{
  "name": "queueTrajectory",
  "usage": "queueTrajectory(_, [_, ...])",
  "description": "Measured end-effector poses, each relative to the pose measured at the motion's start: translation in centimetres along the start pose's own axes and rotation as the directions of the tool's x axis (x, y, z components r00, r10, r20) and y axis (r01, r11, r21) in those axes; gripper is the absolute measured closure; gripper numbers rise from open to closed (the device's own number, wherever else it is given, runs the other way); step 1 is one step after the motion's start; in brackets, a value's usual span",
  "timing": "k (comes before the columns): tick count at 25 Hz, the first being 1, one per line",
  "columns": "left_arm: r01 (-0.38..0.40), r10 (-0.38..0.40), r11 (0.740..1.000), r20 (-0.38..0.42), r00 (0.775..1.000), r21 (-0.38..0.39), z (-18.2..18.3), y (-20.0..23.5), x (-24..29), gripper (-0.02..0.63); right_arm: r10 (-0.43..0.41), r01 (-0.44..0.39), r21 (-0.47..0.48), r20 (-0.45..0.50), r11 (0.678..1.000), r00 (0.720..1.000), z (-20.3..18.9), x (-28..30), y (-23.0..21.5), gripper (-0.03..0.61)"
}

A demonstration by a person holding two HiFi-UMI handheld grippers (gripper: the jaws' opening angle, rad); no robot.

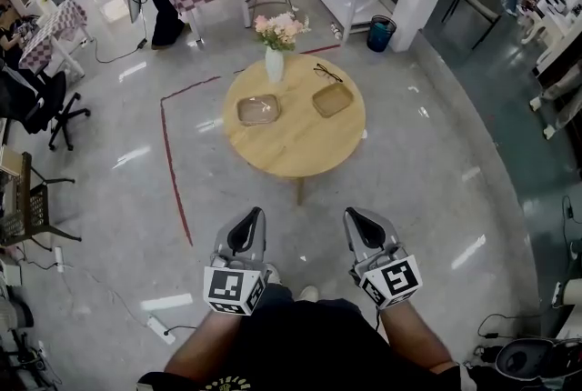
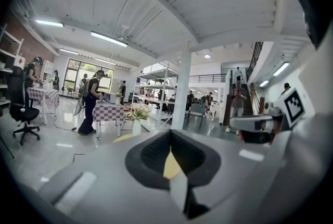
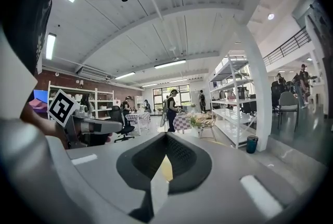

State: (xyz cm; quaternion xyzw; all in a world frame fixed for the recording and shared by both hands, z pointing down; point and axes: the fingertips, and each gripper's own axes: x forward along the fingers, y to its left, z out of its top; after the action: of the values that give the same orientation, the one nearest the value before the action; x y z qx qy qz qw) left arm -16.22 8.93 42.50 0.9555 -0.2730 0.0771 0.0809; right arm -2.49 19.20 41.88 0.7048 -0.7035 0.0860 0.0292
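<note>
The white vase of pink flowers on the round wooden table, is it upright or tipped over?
Upright: the white vase stands on its base on the round wooden table, pink flowers on top.

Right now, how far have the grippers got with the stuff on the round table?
Nothing looks done: the glasses lie on the table beside the wooden tray. In hand: nothing; the left gripper and right gripper are shut, empty, short of the table. Left: everything, it seems.
</note>
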Motion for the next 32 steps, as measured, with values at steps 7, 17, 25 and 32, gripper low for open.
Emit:
queueTrajectory(7, [0.002,-0.003,1.0,-0.033,0.999,-0.02,-0.4,3.6,1.1,0.612,-0.013,0.013,0.01,-0.008,1.0,1.0,0.3,2.9,0.6,0.58])
queueTrajectory(17, [0.053,-0.053,0.999,-0.002,0.999,0.004,1.8,6.3,3.4,0.612,-0.05,0.05,0.006,0.014,0.999,0.999,2.0,6.8,0.8,0.58])
queueTrajectory(25, [0.084,-0.084,0.996,0.004,0.996,0.002,3.1,9.5,5.0,0.612,-0.09,0.09,-0.002,0.015,0.996,0.996,3.3,9.5,1.5,0.58])
queueTrajectory(32, [0.098,-0.098,0.995,0.023,0.995,0.003,3.6,11.6,5.0,0.612,-0.095,0.096,-0.004,0.019,0.995,0.995,3.5,11.3,2.9,0.58])
